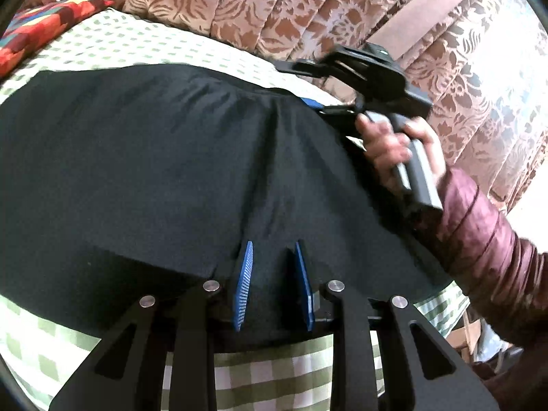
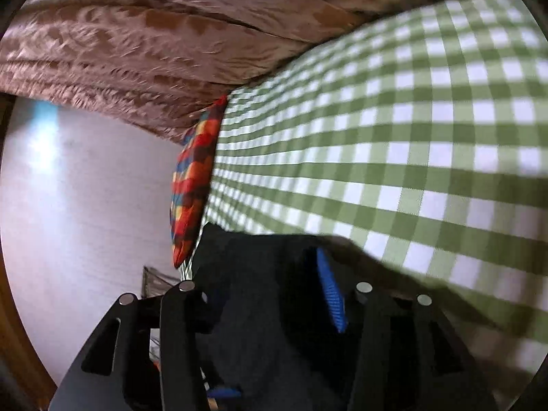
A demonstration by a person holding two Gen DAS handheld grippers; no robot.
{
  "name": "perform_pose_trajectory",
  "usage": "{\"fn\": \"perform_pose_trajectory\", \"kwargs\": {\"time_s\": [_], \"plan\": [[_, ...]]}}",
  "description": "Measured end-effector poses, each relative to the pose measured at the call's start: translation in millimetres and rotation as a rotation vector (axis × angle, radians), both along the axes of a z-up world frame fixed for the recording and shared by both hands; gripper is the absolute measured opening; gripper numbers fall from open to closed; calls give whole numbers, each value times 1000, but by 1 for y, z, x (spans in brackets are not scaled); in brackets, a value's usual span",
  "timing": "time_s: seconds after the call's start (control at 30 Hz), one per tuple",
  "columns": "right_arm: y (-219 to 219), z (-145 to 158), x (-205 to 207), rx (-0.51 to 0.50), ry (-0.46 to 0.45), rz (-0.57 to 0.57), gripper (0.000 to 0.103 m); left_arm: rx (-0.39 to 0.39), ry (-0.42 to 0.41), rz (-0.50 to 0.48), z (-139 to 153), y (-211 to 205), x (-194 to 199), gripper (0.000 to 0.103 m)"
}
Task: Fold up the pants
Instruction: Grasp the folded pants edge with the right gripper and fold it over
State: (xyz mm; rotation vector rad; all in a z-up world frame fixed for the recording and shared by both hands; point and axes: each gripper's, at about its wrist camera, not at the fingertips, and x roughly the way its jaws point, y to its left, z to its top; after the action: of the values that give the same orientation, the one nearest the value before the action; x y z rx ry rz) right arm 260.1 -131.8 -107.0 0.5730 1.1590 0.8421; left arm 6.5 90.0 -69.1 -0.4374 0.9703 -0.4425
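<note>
Black fabric, the pants (image 1: 144, 157), is seen spread wide over a green-and-white checked bedsheet (image 1: 113, 44), filling the middle of the left wrist view from 9 o'clock across to 3 o'clock. At 6 o'clock in that view, the left gripper (image 1: 273, 286) is clenched on the near hem, a pinch of cloth being pressed between its two blue pads (image 1: 244, 284), with creases fanning away toward 12 o'clock. At 2 o'clock, the right gripper (image 1: 318, 101) is held by a hand (image 1: 394, 144) in a maroon quilted sleeve (image 1: 479, 239) at the far edge of the garment. In the right wrist view, dark cloth is draped at 6 o'clock between the arms of the gripper, one blue pad (image 2: 330, 294) is shown, and the other is hidden; whether the cloth is pressed or released there cannot be told, the picture being blurred. The garment appears to lie in a broad doubled panel, so an early fold is judged to be done or nearly laid; smoothing and at least one further fold are judged to be left. A patterned red cushion (image 1: 44, 27) is seen at 10 o'clock, and brown floral curtains (image 1: 274, 3) hang at 12 o'clock behind the bed.
</note>
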Motion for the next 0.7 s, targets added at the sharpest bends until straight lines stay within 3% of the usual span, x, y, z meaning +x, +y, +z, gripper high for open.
{"fn": "perform_pose_trajectory", "kwargs": {"time_s": [0.13,0.3,0.37,0.47,0.53,0.57,0.63,0.7], "plan": [[-19,26,-19,-3,-63,-34,65,5,-34,40,12,12,6,24],[-12,44,-64,-70,-145,84,48,93,-86,58,27,15,29,24],[-4,40,-79,-149,-163,115,46,138,-86,77,29,17,45,24],[5,24,-85,-263,-168,102,45,147,-57,124,23,27,71,24],[7,14,-82,-358,-191,44,41,188,-27,165,15,36,87,24],[6,5,-78,-405,-184,10,31,227,-9,188,10,39,93,24],[3,-7,-72,-394,-160,-31,24,280,59,225,-10,53,107,24],[-3,-10,-73,-374,-169,-44,23,245,81,231,-21,64,111,24]]}}
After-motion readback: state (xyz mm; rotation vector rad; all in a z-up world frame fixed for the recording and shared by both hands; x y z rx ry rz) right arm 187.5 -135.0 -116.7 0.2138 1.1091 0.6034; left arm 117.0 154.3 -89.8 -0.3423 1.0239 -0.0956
